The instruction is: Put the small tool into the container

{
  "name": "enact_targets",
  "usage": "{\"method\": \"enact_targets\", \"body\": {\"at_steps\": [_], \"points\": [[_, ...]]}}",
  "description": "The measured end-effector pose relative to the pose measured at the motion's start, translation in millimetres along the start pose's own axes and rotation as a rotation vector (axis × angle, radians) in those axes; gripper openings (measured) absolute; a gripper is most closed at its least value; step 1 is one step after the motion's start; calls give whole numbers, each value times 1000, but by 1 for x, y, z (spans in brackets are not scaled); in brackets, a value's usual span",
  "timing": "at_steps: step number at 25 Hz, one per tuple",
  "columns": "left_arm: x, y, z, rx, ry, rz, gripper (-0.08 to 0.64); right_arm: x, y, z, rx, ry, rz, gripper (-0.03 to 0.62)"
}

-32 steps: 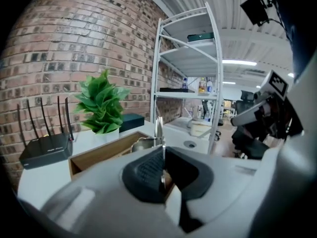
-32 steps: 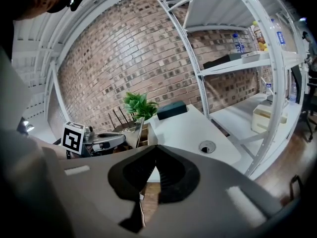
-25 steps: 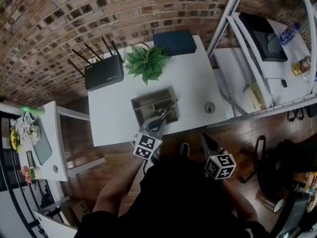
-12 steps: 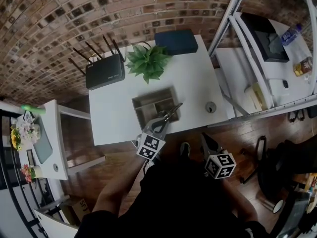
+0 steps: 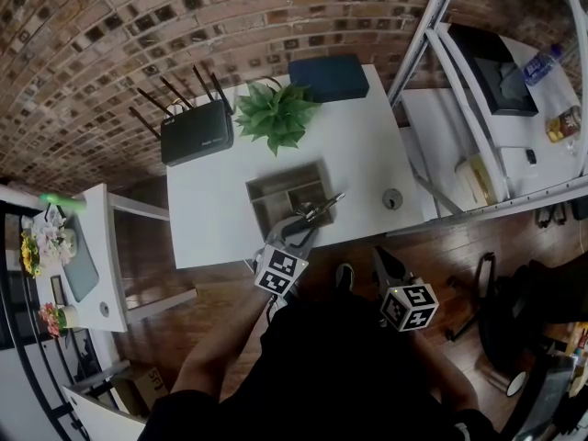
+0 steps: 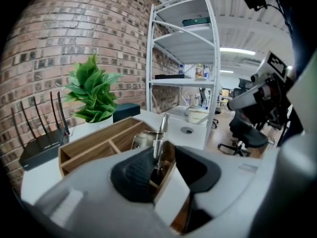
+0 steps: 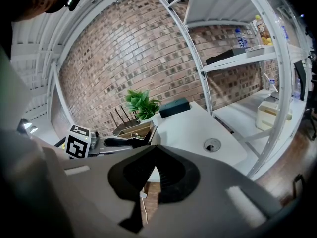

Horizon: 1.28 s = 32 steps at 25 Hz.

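Left claw: we see it opening, the small tool between its pads.
Container: near the table front edge.
Right claw: closed, empty.

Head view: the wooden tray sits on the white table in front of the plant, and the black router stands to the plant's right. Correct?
Not quite. In the head view the black router stands to the left of the plant; the dark blue box is on its right. The wooden tray does sit on the white table in front of the plant.
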<state>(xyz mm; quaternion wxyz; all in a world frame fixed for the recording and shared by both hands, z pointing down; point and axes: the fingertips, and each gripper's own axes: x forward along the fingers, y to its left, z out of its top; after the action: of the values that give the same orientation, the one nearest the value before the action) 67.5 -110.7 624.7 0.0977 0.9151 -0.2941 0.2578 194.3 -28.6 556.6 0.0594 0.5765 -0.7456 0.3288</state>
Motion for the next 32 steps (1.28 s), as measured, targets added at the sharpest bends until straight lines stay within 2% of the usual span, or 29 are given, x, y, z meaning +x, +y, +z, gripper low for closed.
{"method": "enact_targets", "body": {"at_steps": [4, 10, 13, 15, 19, 23, 26, 32], "points": [[-3, 5, -4, -25, 3, 34, 183, 2, 0, 1, -14, 5, 2, 11], [-13, 8, -10, -81, 7, 47, 189, 5, 1, 3, -22, 4, 15, 11], [-25, 11, -6, -116, -26, 76, 189, 10, 7, 4, -22, 7, 37, 11], [-37, 14, 1, -137, -67, 102, 153, 14, 10, 4, -53, 22, 43, 11], [-66, 16, 17, -232, -143, 118, 95, 26, 23, 4, -87, 42, 79, 11], [-100, 19, 26, -321, -216, 149, 3, 38, 40, 6, -116, 53, 130, 11], [-124, 20, 24, -382, -243, 172, 3, 44, 52, 9, -146, 57, 158, 11], [-151, 24, 7, -508, -245, 228, 3, 56, 77, 14, -201, 55, 223, 11]]}}
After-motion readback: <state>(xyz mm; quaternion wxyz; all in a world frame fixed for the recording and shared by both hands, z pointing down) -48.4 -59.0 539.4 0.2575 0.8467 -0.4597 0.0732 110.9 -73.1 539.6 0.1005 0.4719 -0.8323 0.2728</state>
